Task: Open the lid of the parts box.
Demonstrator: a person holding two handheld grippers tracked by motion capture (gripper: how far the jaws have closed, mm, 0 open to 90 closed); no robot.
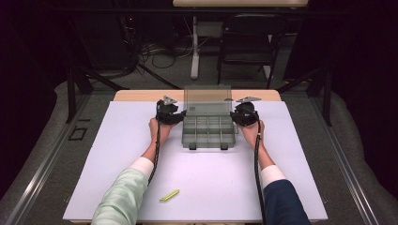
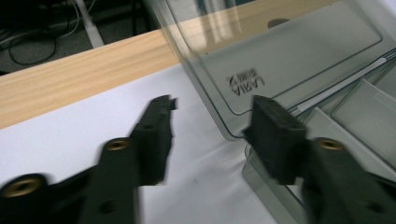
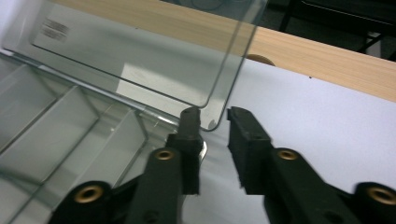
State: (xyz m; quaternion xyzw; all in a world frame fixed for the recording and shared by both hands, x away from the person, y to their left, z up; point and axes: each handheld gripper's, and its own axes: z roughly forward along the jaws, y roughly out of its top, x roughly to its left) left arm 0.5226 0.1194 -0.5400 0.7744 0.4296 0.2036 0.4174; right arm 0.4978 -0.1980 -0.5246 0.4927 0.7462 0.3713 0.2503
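My left gripper (image 1: 174,114) and right gripper (image 1: 238,114) flank the box (image 1: 208,132), jaws spread at its upright lid (image 1: 207,100); a yellow marker (image 1: 169,195) lies well nearer me.

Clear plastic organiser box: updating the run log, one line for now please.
clear plastic compartment box lid up | left gripper open at lid corner | right gripper open at lid corner

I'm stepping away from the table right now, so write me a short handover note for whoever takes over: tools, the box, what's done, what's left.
Left tool: open, one jaw outside the lid's corner edge and one inside, not pressing.
Right tool: open, jaws astride the lid's other lower corner, no grip visible.
Clear grey plastic compartment box: at the far middle of the white table sheet, its transparent hinged lid standing upright; the compartments look empty.
Yellow-green marker: lies untouched near the front edge.
Done: box opened.
Left: probably putting the marker in, then closing.
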